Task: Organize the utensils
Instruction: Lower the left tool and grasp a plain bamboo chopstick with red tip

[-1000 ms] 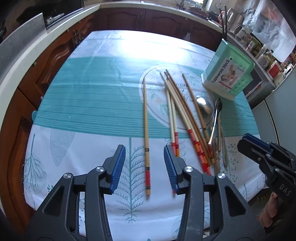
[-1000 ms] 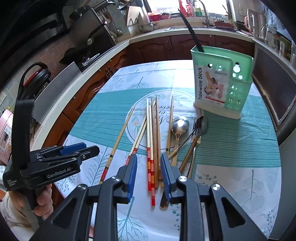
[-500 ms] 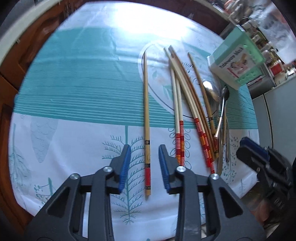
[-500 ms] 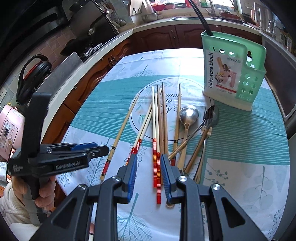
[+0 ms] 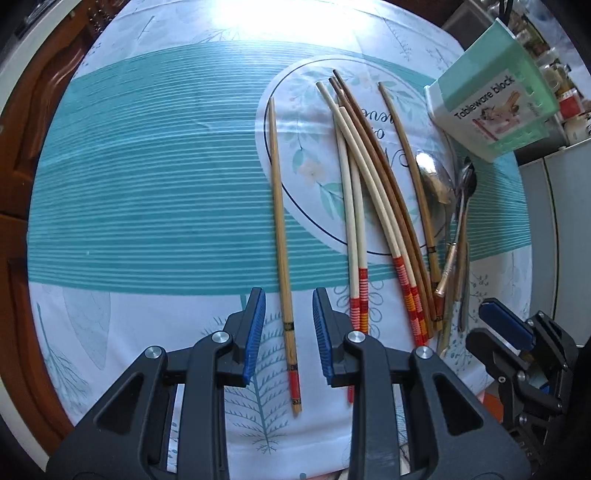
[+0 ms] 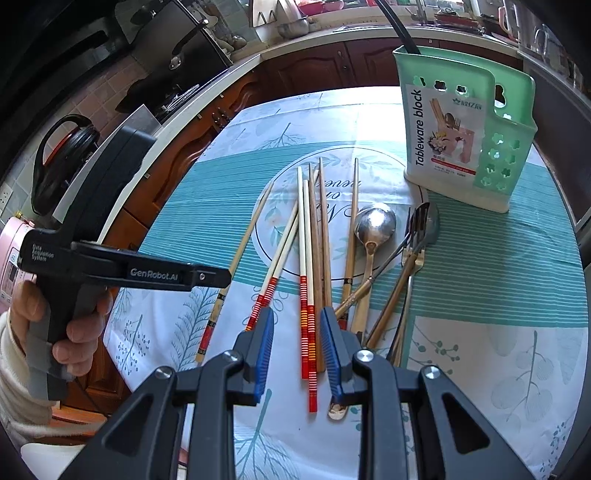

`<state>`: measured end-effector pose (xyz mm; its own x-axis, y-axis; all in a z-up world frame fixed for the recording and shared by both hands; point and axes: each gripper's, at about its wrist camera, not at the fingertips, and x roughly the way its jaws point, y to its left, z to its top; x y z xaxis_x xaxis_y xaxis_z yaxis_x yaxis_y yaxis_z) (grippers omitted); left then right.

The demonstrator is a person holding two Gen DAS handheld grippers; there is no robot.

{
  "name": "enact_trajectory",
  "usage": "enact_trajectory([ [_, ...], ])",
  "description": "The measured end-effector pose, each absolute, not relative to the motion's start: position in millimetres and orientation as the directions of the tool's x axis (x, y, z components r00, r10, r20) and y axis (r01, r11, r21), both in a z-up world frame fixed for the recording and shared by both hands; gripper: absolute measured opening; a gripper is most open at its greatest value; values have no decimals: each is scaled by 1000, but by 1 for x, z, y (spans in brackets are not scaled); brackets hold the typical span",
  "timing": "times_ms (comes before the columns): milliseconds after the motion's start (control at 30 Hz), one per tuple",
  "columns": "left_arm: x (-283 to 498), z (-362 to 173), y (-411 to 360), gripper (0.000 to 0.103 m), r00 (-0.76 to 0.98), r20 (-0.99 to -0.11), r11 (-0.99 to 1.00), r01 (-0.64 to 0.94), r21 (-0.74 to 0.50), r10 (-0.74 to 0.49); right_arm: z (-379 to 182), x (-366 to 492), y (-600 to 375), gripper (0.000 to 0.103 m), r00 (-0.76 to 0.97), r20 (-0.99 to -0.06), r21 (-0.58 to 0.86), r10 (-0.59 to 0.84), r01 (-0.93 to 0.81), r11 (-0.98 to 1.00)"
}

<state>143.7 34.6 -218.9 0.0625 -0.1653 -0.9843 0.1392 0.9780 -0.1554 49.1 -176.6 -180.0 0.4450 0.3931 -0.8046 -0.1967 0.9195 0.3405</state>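
Observation:
A lone bamboo chopstick point(image 5: 279, 206) with a red end lies on the tablecloth. My left gripper point(image 5: 288, 293) points straight down over it, open, jaws either side of its lower part without touching. To the right lie several chopsticks point(image 5: 369, 192), some with red bands, then a silver spoon point(image 5: 434, 177) and more cutlery. My right gripper point(image 6: 297, 312) hovers open above the red-banded ends point(image 6: 306, 325). A green tableware holder point(image 6: 461, 125) stands upright at the back right with a black handle point(image 6: 399, 26) in it. The left gripper point(image 6: 218, 277) shows side-on.
A hand point(image 6: 70, 332) in a pale sleeve grips the left tool. The tablecloth's near edge point(image 5: 258, 443) is close below the grippers. Wooden cabinets point(image 6: 192, 147) and a counter with a kettle point(image 6: 62, 155) run along the left and back.
My left gripper has come down and forward over the lone chopstick, and its jaws have narrowed around it. The right gripper has stayed nearly still.

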Motion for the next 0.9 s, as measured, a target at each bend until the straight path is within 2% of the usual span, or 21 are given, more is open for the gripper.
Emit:
enact_trajectory([
  [167,153,-231,32,17,-2,-990,982,121,-142,-143,-180,50,-179,26,448,-803,344,394,-191,919],
  [433,160,-232,26,17,-23,-993,986,122,-117,-115,-180,56,-188,26,453,-804,341,385,-179,923],
  [600,169,-233,30,14,-56,-993,990,94,-107,-102,-183,74,-198,26,383,-800,434,461,-160,886],
  [767,179,-235,41,7,-82,-991,991,74,-113,-107,-178,97,-203,26,339,-801,476,494,-140,868],
  [900,184,-233,48,7,-88,-990,991,74,-114,-107,-181,123,-202,26,285,-822,485,493,-105,868],
])
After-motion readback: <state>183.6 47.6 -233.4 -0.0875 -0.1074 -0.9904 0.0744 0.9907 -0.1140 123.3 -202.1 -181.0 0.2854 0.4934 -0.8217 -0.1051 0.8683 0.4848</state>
